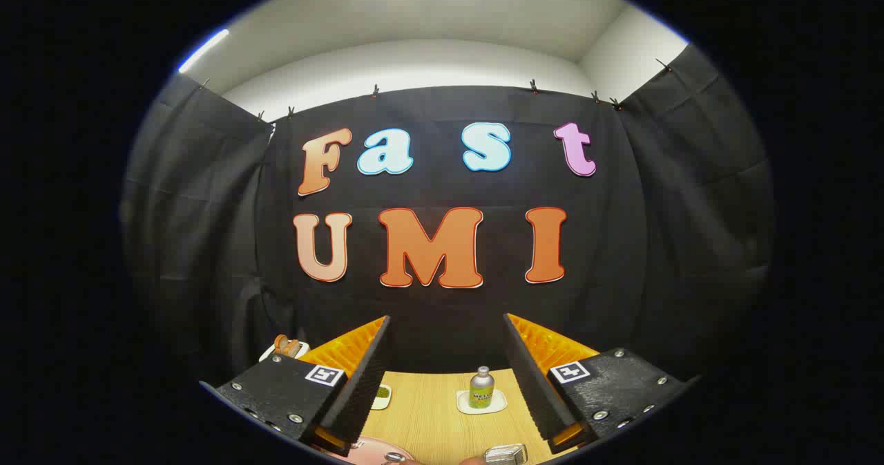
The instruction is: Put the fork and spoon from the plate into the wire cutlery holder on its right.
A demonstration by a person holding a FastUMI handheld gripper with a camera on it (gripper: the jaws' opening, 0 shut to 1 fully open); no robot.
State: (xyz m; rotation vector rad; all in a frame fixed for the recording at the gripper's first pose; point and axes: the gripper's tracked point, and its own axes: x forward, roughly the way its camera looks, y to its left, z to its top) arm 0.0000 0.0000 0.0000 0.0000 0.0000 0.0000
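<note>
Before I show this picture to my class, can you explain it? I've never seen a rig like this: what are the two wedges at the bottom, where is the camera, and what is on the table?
The camera rides on a handheld gripper and looks forward along its two fingers; those are the wedges. They stand wide apart and hold nothing. Between them lies a wooden table. On it, beyond the fingers, a small bottle stands on a white coaster. A small dish sits beside the left finger. Nearest the camera you glimpse the pink plate's rim and the top of the wire cutlery holder to its right.

matt wood-grain table (pixel 428 416), shiny metal wire cutlery holder (pixel 506 454), glossy plate (pixel 373 449)
</note>
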